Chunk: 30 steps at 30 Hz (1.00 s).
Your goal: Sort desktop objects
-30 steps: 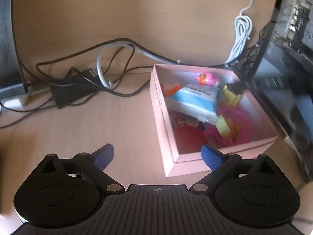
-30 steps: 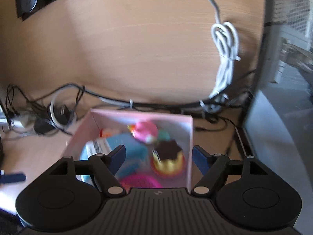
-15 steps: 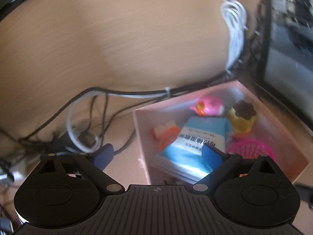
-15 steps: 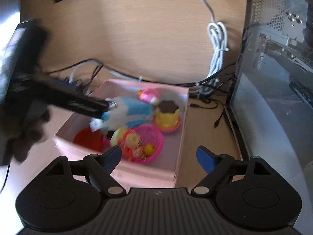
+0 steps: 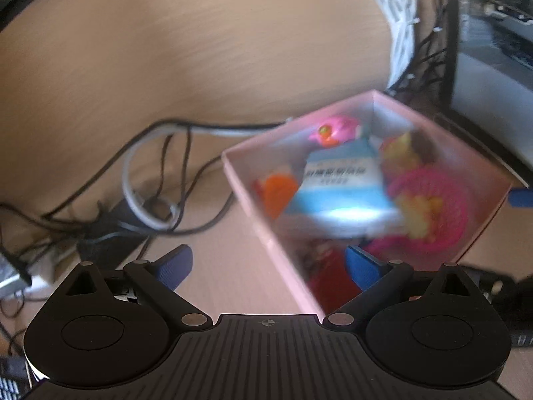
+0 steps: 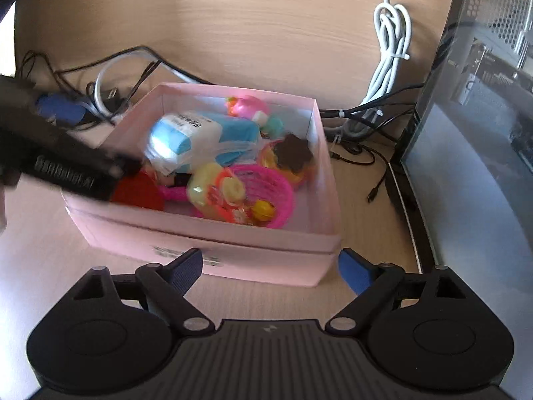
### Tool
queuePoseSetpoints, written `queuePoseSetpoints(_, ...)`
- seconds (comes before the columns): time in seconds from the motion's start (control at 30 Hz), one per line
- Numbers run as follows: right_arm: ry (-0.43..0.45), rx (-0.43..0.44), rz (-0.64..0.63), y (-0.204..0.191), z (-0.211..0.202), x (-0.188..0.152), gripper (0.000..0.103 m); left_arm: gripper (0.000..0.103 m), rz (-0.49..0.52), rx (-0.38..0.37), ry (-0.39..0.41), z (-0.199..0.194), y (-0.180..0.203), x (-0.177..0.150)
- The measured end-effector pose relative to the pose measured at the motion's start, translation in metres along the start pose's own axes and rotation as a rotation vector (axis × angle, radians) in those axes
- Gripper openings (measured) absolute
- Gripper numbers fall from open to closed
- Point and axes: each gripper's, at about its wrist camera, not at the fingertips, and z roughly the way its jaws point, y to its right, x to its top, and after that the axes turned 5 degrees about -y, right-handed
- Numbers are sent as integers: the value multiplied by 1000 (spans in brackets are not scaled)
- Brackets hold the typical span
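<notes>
A pink box (image 5: 253, 213) (image 6: 206, 233) holds a blue-and-white tissue pack (image 5: 336, 186) (image 6: 200, 133), a pink duck toy (image 6: 246, 105), a pink basket (image 6: 266, 183), a brown-topped yellow cupcake (image 6: 293, 156) and a red disc (image 6: 140, 193). My left gripper (image 5: 268, 261) is open and straddles the box's left wall, with its right pad over the red disc and nothing pressed. One of its dark fingers (image 6: 73, 166) reaches over the box's left side in the right wrist view. My right gripper (image 6: 269, 261) sits in front of the box's near wall with its jaws opening and nothing between the pads.
Black and grey cables and a black adapter (image 5: 110, 230) lie tangled left of the box. A coiled white cable (image 6: 389, 43) hangs on the wooden back panel. A computer case with a glass side (image 6: 466, 153) stands close on the right.
The right gripper has drawn back and down from above the box to in front of it, and its jaws have widened. The left gripper rolled and shifted along the box's left side.
</notes>
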Motion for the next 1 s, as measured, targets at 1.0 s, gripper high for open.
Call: queuePoseSetpoints(1.0, -46, 83, -35, -44, -69, -141, 103, 103, -348, 15, -43, -110, -16, -229)
